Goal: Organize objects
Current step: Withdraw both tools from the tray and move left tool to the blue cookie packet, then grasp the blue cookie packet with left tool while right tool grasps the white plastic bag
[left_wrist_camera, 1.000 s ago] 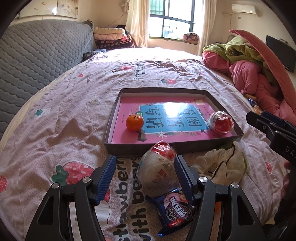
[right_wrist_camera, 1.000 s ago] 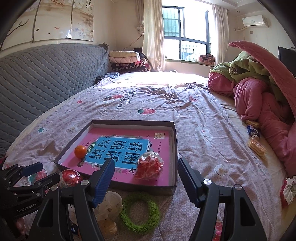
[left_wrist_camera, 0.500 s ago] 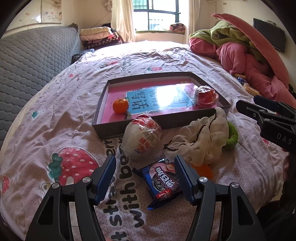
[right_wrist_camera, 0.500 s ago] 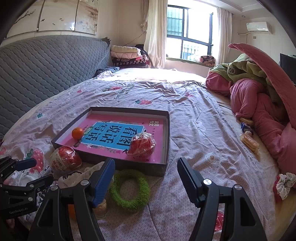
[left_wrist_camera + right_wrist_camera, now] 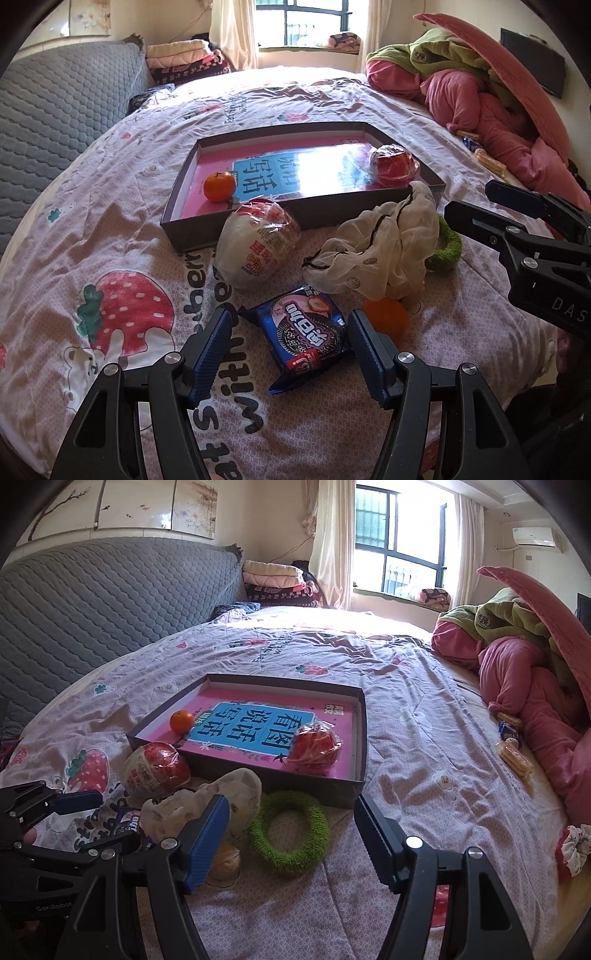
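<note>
Left gripper [image 5: 290,349] fingers are standing apart around the cookie packet [image 5: 308,334], barely showing in the right view; right gripper [image 5: 291,834] fingers are gaping over the green ring [image 5: 289,827], half hidden behind cloth [image 5: 384,247] in the left view.

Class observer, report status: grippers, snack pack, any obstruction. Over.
Both jaws open, empty. Blue cookie pack between left gripper jaws, untouched. White cloth beside it, not blocking.

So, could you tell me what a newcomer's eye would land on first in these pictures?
Probably the shallow grey tray in the middle of the bed, holding a bright pink and blue book, a small orange and a red wrapped snack. Next comes the clutter just in front of it: a blue biscuit packet between the open left gripper fingers, a crumpled cream cloth and a green knitted ring.
</note>
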The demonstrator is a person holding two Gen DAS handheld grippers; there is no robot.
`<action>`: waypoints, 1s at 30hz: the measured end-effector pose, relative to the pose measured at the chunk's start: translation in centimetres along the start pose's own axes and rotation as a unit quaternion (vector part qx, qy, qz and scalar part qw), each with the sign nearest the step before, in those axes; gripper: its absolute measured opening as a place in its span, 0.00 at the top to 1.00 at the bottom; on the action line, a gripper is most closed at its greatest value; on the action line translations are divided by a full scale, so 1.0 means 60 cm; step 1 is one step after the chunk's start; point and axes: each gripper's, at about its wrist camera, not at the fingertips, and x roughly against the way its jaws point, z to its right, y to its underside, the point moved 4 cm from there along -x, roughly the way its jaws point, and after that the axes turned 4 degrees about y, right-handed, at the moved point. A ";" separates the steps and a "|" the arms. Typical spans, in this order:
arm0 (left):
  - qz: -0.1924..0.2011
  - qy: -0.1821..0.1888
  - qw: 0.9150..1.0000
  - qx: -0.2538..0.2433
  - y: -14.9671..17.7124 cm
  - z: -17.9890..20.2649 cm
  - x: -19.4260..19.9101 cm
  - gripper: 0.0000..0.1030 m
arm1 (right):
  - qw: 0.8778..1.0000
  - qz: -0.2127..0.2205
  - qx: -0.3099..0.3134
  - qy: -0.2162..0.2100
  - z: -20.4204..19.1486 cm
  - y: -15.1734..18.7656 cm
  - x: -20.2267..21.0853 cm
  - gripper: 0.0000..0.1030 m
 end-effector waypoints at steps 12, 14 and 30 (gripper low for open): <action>-0.014 0.023 1.000 -0.004 0.024 -0.004 0.011 0.35 | 1.000 -0.008 0.009 -0.017 -0.015 0.005 -0.002 0.33; -0.014 0.028 0.999 -0.006 0.028 -0.002 0.013 0.35 | 1.000 -0.009 0.010 -0.015 -0.015 0.005 -0.002 0.33; -0.039 0.021 0.999 -0.019 0.049 -0.006 -0.023 0.35 | 1.000 -0.015 0.012 -0.024 -0.017 0.007 -0.005 0.32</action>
